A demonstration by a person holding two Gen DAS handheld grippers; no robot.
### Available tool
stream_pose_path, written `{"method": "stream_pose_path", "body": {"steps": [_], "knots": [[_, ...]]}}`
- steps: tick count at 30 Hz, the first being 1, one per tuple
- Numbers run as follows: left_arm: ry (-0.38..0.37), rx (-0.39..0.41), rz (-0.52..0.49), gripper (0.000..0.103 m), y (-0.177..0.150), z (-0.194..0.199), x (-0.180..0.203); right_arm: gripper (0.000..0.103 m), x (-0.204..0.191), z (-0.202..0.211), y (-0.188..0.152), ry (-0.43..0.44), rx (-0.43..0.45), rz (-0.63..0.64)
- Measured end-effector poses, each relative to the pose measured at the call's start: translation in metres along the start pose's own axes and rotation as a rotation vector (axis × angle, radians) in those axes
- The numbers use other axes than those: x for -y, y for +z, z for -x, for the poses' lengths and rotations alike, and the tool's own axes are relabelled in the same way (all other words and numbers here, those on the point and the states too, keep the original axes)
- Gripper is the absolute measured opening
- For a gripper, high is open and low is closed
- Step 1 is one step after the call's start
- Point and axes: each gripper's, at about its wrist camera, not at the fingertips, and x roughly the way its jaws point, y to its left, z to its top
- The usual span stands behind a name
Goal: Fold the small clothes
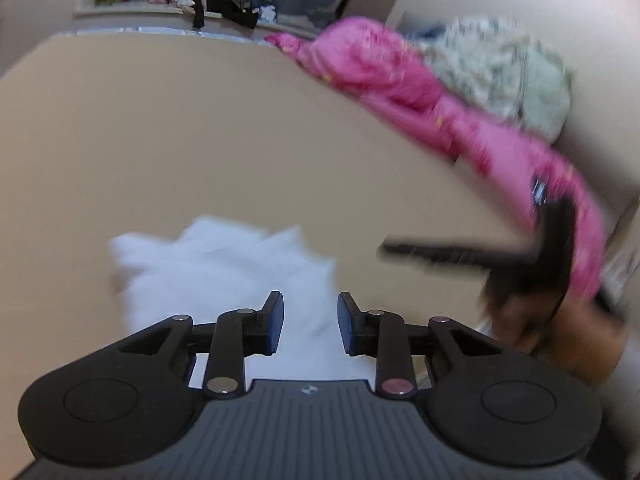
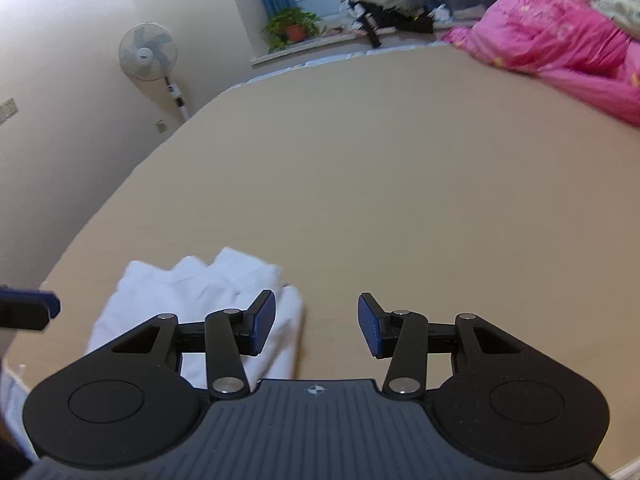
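**White garment down on the bed, both claws empty, fold incomplete**

The white garment (image 1: pixel 224 268) lies bunched on the tan bed (image 1: pixel 200 128), close to the bed's near edge and toward its near left corner as the right wrist view shows it. Its outline is lumpy, with several rounded lobes along the far side; it is not flat and not squared. What kind of garment it is cannot be told.

The left claw (image 1: pixel 311 326) stands directly over the white cloth with its jaws apart, and nothing is pinched between the pads. The right claw (image 2: pixel 317 326) stands open over bare sheet, just beside the garment's right edge, holding nothing.

A pink quilt (image 2: pixel 560 40) and a pale blanket (image 1: pixel 500 68) are heaped along the bed's far right side, well apart from the work.

Judgement: the step in hand is a release between folds, or the start of arranging. The next move calls for each claw to take an edge or corner, draw the cloth flat, then bring one side over the other. Risk: pinching several layers at once in the bunched part.
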Motion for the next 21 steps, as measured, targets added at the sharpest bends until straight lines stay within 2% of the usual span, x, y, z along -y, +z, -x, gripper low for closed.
{"method": "stream_pose_path", "body": {"steps": [4, 8, 10, 11, 14, 17, 18, 19, 21], "knots": [[0.089, -0.077, -0.156, 0.033, -0.056, 0.01, -0.028, 0.048, -0.01, -0.016, -0.005, 0.088, -0.073, -0.023], [0.097, -0.094, -0.186, 0.033, -0.106, 0.01, -0.052, 0.053, -0.022, -0.039, -0.011, 0.096, -0.137, -0.034], [0.174, -0.137, -0.225, 0.033, -0.106, -0.005, -0.043, 0.053, -0.027, -0.051, -0.012, 0.073, -0.161, -0.025], [0.198, -0.144, -0.245, 0.039, -0.104, -0.01, -0.04, 0.053, -0.029, -0.058, -0.013, 0.065, -0.173, -0.025], [0.209, -0.163, -0.198, 0.046, -0.105, -0.02, -0.041, 0.053, -0.036, -0.069, -0.017, 0.047, -0.184, -0.024], [0.231, -0.171, -0.246, 0.048, -0.105, -0.027, -0.033, 0.051, -0.044, -0.073, -0.018, 0.032, -0.169, 0.026], [0.234, -0.17, -0.251, 0.048, -0.103, -0.028, -0.03, 0.039, -0.05, -0.074, -0.018, 0.013, -0.157, 0.06], [0.234, -0.168, -0.25, 0.049, -0.103, -0.028, -0.03, 0.018, -0.057, -0.074, -0.019, 0.0, -0.139, 0.099], [0.231, -0.167, -0.246, 0.049, -0.103, -0.027, -0.03, 0.009, -0.067, -0.069, -0.019, 0.003, -0.094, 0.144]]}}
